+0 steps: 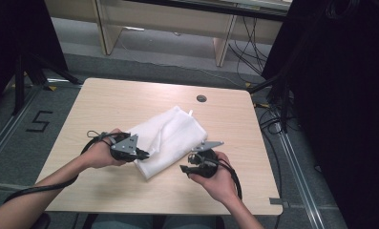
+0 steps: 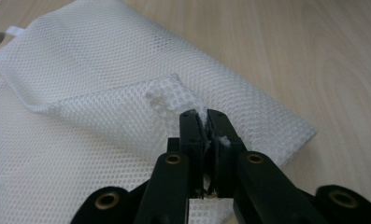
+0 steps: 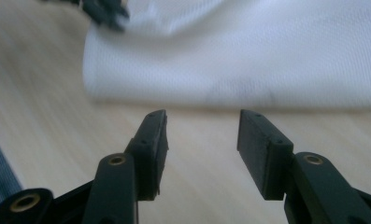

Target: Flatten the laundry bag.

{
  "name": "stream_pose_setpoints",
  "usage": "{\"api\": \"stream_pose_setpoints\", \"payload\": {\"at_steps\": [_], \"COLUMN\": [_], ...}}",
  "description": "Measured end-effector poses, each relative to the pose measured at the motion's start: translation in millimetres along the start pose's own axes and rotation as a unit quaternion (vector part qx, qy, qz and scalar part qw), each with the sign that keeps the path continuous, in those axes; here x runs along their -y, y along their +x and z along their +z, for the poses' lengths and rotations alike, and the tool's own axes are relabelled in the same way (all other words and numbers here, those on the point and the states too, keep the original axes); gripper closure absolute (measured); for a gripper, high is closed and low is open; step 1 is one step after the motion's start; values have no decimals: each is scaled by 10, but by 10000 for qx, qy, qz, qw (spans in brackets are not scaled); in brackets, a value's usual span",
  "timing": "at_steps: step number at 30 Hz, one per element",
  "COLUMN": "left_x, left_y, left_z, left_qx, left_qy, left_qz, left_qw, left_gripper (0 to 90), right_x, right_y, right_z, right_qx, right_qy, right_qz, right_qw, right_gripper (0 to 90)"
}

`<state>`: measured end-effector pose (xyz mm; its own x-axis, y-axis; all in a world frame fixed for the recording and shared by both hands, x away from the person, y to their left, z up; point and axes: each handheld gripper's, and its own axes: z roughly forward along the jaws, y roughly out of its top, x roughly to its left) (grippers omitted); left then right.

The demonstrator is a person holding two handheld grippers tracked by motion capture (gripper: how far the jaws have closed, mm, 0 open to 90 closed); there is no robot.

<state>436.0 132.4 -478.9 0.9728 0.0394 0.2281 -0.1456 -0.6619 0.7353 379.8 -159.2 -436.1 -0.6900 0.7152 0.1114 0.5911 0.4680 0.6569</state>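
On the counter (image 1: pixel 101 100), near its middle: one white mesh laundry bag (image 1: pixel 170 138), lying flat and folded over on itself, a small loop tab (image 2: pixel 16 31) at its far corner. I log the fabric as fine netting, doubled in layers where a flap turns back across the top.

Left gripper (image 1: pixel 143 154) — held in my left hand (image 1: pixel 101 153) at the bag's left edge, jaws pinched together on a fold of the mesh; in the left gripper view a tuft of netting shows squeezed between the two black pads, lifted slightly off the layer beneath.

Right gripper (image 1: pixel 183 168) — held in my right hand (image 1: pixel 220 179) just off the bag's near right side, jaws standing apart with nothing between them; in the right gripper view they point over bare wood toward the bag's edge, not touching it.

One dark round grommet (image 1: pixel 201 98) sits in the counter beyond the bag.
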Motion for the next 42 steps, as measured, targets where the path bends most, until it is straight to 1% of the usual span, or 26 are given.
{"api": "stream_pose_setpoints", "payload": {"at_steps": [1,2,5,6,8,9,10,16,21,23,24,25,26,28,30,32,33,34,35,36,37,38,39,40,41,42], "left_x": [-24,-46,-69,-75,-80,-82,-97,-121,-169,-187,-189,-186,-186,-186,-187,-207,-213,-210,-210,-197,-172,-139,-97,-47,2,47], "left_y": [-23,-34,-63,-68,-81,-91,-107,-146,-199,-210,-221,-226,-226,-225,-218,-177,-152,-55,-55,6,63,127,182,231,256,274], "left_z": [25,43,101,112,134,149,149,178,216,225,238,243,243,240,222,139,75,-96,-96,-191,-277,-355,-414,-451,-451,-418], "left_qx": [1,66,96,151,120,186,226,255,335,385,360,344,344,371,330,308,253,121,121,-2,-149,-343,-541,-688,-766,-846], "left_qy": [-1,53,18,55,67,28,133,120,102,138,98,76,76,72,-37,-169,-296,-589,-589,-752,-926,-1007,-1042,-1022,-970,-794], "left_qz": [65,119,167,175,241,211,250,299,402,431,442,432,432,402,239,14,-176,-453,-453,-611,-828,-968,-1118,-1253,-1539,-1706], "left_qw": [10000,9999,9998,9997,9996,9996,9993,9992,9986,9982,9983,9984,9984,9985,9992,9994,9991,9972,9972,9953,9921,9896,9868,9844,9803,9785], "left_gripper": [854,854,854,854,854,854,853,853,852,851,851,850,849,846,809,711,711,634,608,608,592,595,606,621,645,655], "right_x": [-72,-155,-375,-435,-528,-559,-604,-606,-596,-586,-592,-596,-596,-603,-614,-622,-622,-635,-635,-641,-647,-653,-659,-665,-675,-684], "right_y": [-13,-34,-75,-99,-121,-133,-148,-116,-133,-140,-154,-147,-147,-131,-130,-141,-141,-149,-149,-150,-181,-167,-163,-165,-149,-149], "right_z": [54,89,265,340,477,555,684,932,1060,1106,1114,1110,1110,1104,1073,1040,1040,996,996,979,965,948,933,920,908,909], "right_qx": [7,-7,-49,-45,-42,-94,-59,-13,10,-7,-100,-124,-124,-195,-202,-184,-184,-209,-209,-288,-319,-298,-308,-276,-291,-211], "right_qy": [-80,-7,-24,-18,121,98,213,621,787,767,888,936,936,993,1051,982,982,935,935,900,859,818,769,770,766,770], "right_qz": [-5,-8,282,280,413,494,621,766,1049,1131,1044,1048,1048,1088,1027,1002,1002,1072,1072,1173,995,1176,1190,1151,1242,1169], "right_qw": [10000,10000,9996,9996,9991,9987,9978,9951,9914,9906,9905,9900,9900,9889,9889,9899,9899,9896,9896,9886,9908,9892,9894,9900,9889,9899], "right_gripper": [533,533,527,524,516,513,505,480,461,485,626,706,706,823,888,890,890,890,890,889,888,887,885,884,883,883]}}
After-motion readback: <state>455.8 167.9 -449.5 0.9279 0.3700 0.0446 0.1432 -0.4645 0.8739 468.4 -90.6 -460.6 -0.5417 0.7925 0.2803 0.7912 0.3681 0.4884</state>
